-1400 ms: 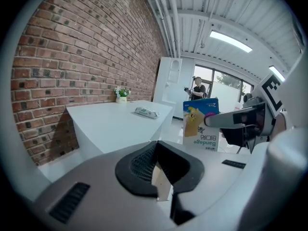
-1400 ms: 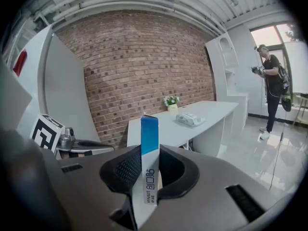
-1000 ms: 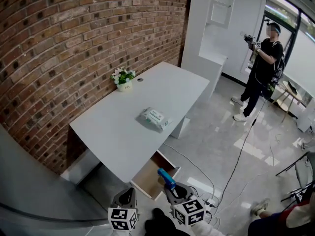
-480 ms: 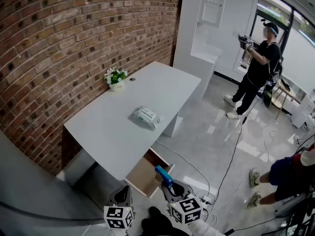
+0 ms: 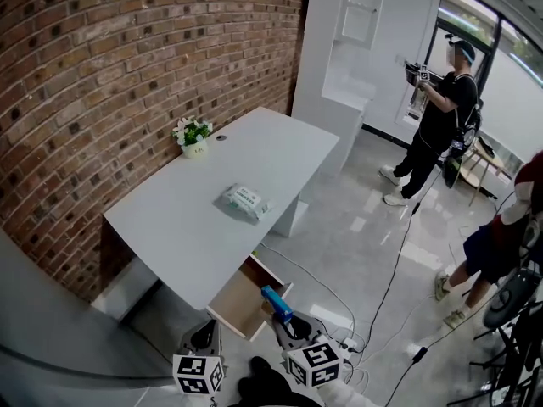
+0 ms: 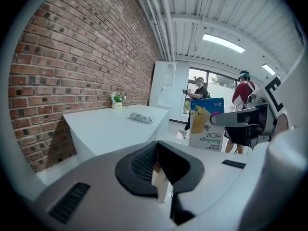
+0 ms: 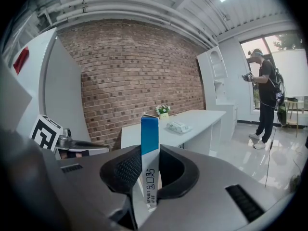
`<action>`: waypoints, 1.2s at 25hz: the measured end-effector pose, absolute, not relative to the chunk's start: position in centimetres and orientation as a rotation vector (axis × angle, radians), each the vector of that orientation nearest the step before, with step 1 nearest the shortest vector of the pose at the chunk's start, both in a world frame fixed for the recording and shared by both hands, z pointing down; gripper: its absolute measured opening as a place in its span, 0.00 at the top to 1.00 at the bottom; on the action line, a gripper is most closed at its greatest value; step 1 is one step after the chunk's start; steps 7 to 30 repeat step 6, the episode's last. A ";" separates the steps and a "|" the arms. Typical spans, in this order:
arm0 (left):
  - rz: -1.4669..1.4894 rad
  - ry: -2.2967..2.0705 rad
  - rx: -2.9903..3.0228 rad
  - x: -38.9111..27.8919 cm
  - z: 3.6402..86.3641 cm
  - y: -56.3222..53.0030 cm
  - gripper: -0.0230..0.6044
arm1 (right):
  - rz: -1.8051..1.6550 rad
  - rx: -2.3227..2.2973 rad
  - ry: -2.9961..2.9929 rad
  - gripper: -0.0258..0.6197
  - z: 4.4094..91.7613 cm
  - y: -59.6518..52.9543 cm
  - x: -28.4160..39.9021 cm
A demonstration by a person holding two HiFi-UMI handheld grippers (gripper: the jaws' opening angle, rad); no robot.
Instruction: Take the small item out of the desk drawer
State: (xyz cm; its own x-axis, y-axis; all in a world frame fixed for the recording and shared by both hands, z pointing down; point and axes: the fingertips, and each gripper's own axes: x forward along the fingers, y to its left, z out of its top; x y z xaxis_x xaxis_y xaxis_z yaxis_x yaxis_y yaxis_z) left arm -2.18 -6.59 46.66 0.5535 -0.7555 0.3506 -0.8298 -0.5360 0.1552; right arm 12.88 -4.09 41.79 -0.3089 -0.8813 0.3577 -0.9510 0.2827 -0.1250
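Observation:
A blue and white bandage box (image 7: 149, 162) stands upright between the pads of my right gripper (image 7: 150, 179), which is shut on it. In the head view the box (image 5: 277, 303) sticks up from that gripper (image 5: 288, 322) just off the front corner of the open wooden drawer (image 5: 233, 299) under the white desk (image 5: 204, 236). My left gripper (image 5: 204, 336) hangs to the left of it, below the drawer's front. Its jaws (image 6: 161, 174) are shut with nothing in them. From the left gripper view the box (image 6: 207, 124) shows to the right.
A pack of wipes (image 5: 244, 202) and a small potted plant (image 5: 192, 134) sit on the desk against the brick wall. One person (image 5: 437, 117) stands at the far right by the window, another (image 5: 501, 244) is closer at the right edge. Cables (image 5: 392, 278) trail over the floor.
The right gripper keeps the box beside the drawer's front corner, hardly moved. A second person has walked into view at the right. The head view has shifted slightly.

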 end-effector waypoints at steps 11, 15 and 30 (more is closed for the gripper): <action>0.355 -1.302 2.492 -2.3 46.7 -6.5 0.93 | 0.489 1.701 -2.323 0.81 42.1 -3.8 12.8; 0.355 -1.302 2.492 -2.3 46.7 -6.5 0.93 | 0.489 1.701 -2.323 0.81 42.1 -3.8 12.8; 0.355 -1.302 2.492 -2.3 46.7 -6.5 0.93 | 0.489 1.701 -2.323 0.81 42.1 -3.8 12.8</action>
